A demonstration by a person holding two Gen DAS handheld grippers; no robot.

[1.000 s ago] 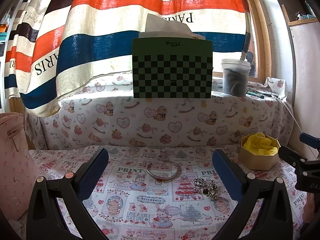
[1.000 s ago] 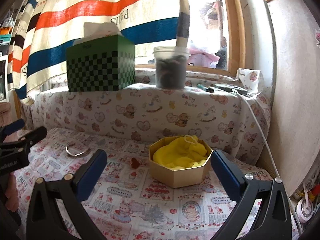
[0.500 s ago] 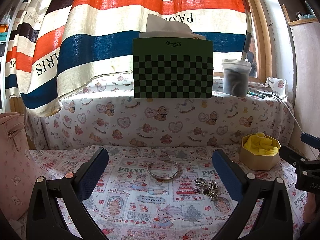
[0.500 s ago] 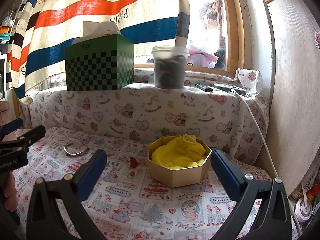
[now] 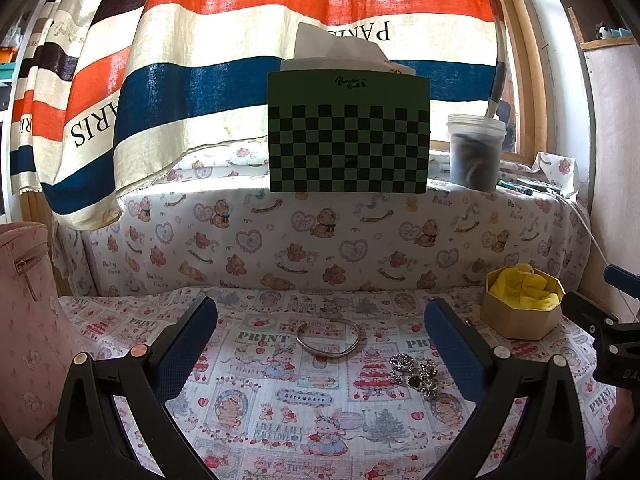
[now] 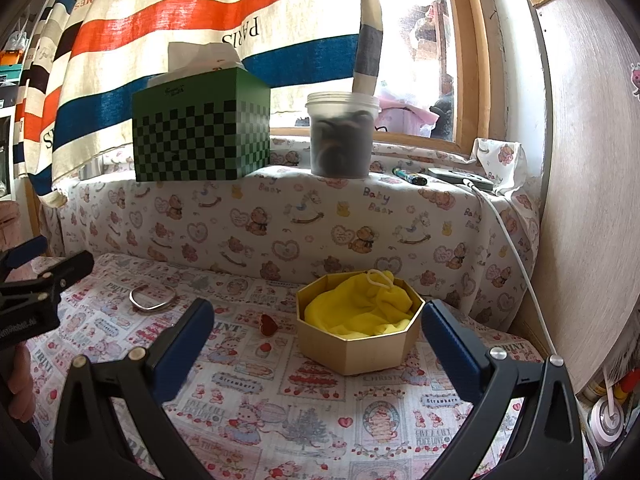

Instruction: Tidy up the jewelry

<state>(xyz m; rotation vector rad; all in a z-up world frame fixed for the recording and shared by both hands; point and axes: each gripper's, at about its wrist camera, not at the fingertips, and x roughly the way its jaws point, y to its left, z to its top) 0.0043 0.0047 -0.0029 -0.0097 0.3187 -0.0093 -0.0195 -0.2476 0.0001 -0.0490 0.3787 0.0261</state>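
Jewelry lies scattered on the desk, which is covered with a cartoon-print cloth. Left tongs hang wide apart and empty, with a silver bangle lying flat between their blue pads. A cluster of sparkly pieces sits just right of the bangle, close to the right-hand pad. Right tongs are likewise spread apart with nothing gripped, framing a gold octagonal box lined with yellow cloth. A small red heart piece rests just left of the box. Behind, a green checkered tissue box stands on the ledge.
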